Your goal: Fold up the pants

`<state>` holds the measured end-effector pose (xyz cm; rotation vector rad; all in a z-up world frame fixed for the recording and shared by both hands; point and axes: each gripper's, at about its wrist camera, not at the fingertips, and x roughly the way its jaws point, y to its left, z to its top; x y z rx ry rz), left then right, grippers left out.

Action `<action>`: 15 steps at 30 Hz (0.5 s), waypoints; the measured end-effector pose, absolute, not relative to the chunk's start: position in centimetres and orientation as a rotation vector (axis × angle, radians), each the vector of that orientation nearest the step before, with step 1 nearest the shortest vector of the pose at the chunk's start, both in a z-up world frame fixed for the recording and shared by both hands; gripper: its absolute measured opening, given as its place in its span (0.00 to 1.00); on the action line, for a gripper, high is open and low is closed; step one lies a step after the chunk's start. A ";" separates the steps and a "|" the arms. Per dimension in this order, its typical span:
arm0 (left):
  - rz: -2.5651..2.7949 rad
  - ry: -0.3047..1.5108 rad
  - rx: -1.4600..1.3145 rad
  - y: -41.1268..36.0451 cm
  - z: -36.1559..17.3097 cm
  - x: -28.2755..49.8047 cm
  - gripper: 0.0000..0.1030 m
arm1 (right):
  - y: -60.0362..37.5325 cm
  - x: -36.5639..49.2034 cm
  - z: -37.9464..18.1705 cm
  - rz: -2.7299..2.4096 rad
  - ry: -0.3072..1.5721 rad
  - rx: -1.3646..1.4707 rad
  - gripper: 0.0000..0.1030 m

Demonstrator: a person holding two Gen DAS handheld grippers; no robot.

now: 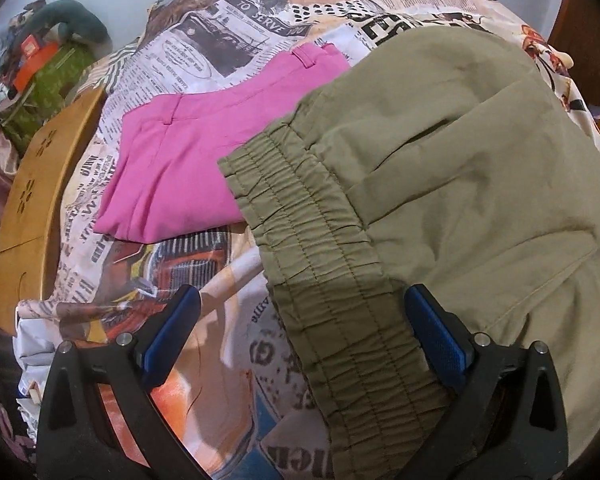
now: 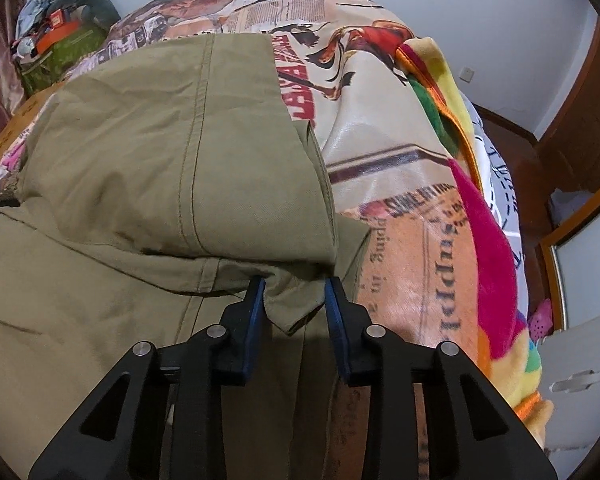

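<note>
Olive-green pants point(image 1: 440, 184) lie partly folded on a bed with a newspaper-print sheet point(image 1: 204, 264). Their elastic waistband point(image 1: 340, 300) runs toward the camera in the left wrist view. My left gripper point(image 1: 300, 320) is open wide, its blue pads astride the waistband, one pad point(image 1: 436, 336) against the fabric. In the right wrist view the pants point(image 2: 140, 168) show a folded layer on top. My right gripper point(image 2: 294, 292) is partly closed around a fold of the pants' edge point(image 2: 288, 304); fabric sits between the pads.
Folded pink pants point(image 1: 196, 152) lie on the sheet beyond the olive pair. A wooden board point(image 1: 36, 200) edges the bed at left. A pile of items point(image 1: 48, 68) sits at the far left. A bright multicoloured blanket point(image 2: 484, 208) lies at right, near a wooden door frame point(image 2: 580, 184).
</note>
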<state>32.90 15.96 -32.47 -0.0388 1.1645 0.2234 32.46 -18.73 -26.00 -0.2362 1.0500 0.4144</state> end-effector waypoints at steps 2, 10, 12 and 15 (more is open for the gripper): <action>0.227 1.170 -0.029 15.9 -31.9 32.9 1.00 | -19.4 32.1 -25.2 0.431 1.045 -0.212 0.29; 0.228 1.103 0.023 16.1 -28.5 33.3 1.00 | -20.6 32.9 -21.9 0.453 0.974 -0.122 0.44; 0.222 1.100 0.019 16.3 -28.3 33.6 1.00 | -19.9 33.6 -21.9 0.466 0.974 -0.107 0.50; 0.201 1.124 0.008 16.7 -29.0 34.3 1.00 | -19.0 34.7 -22.7 0.475 0.981 -0.103 0.57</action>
